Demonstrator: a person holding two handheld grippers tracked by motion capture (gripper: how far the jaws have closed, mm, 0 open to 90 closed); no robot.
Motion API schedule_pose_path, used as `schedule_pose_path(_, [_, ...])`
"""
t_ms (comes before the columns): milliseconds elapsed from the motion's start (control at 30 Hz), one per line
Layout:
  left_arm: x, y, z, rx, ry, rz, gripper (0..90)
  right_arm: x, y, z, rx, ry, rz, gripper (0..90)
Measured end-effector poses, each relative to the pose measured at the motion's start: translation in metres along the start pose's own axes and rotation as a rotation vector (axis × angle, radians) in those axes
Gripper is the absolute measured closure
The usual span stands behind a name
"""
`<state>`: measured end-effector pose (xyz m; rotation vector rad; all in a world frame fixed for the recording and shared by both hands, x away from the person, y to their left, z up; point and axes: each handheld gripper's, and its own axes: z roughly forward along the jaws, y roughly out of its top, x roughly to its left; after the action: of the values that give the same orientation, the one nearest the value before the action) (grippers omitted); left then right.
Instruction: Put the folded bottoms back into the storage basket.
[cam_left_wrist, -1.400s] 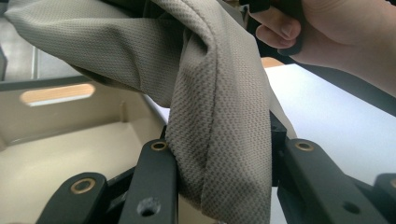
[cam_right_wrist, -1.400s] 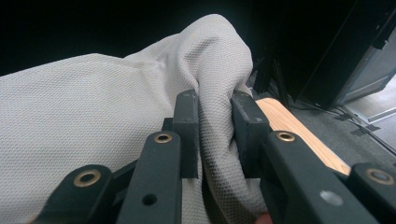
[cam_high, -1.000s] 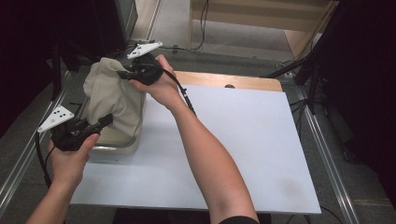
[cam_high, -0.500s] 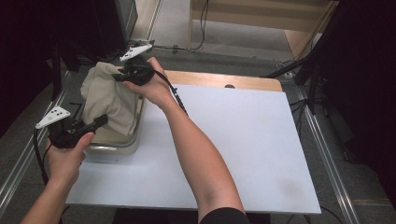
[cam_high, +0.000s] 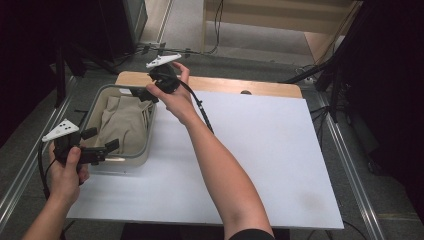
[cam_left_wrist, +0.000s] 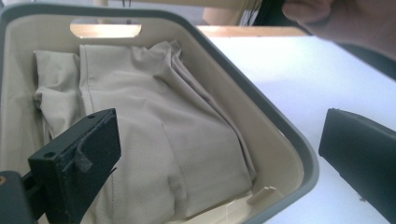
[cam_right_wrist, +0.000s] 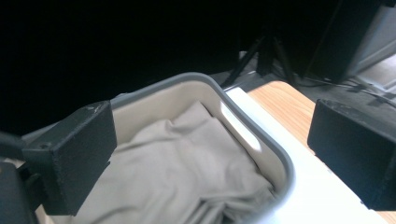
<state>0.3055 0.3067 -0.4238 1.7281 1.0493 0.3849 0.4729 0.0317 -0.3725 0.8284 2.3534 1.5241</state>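
- the white table top (cam_high: 260, 150) carries everything; a bare wooden strip (cam_high: 225, 84) shows along its far edge.
- the grey-rimmed bin (cam_high: 145, 150) sits at the table's left side, cream inside, with a slot handle (cam_left_wrist: 105, 30) cut in its end wall.
- the beige cloth (cam_high: 122, 122) lies folded and rumpled inside the bin, below the rim, touching the floor and walls.
- the left gripper (cam_high: 102, 140) hangs at the bin's near end; its jaws have just been opening and stand wide apart, 1 over the cloth, the other outside the rim, pressing on nothing.
- the right gripper (cam_high: 142, 94) hovers over the bin's far corner; its 2 jaws have likewise just been opening, wide apart, with the cloth beneath and nothing clamped.
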Motion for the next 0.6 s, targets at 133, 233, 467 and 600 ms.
schedule_pose_path(133, [0.008,0.001,-0.008,-0.016,-0.007,-0.014,0.0,0.0,-0.014,-0.022,-0.026,-0.007,0.014,0.0])
schedule_pose_path(233, [0.014,0.006,-0.009,-0.014,-0.016,-0.036,0.0,0.002,-0.026,-0.039,-0.035,-0.029,0.012,0.0])
schedule_pose_path(467, [0.024,0.023,0.006,0.074,0.067,-0.043,32.5,0.007,-0.059,-0.09,-0.087,-0.056,0.021,0.0])
schedule_pose_path(600, [0.03,0.029,0.022,0.229,0.114,-0.044,48.9,0.014,-0.078,-0.118,-0.108,-0.067,0.012,0.0])
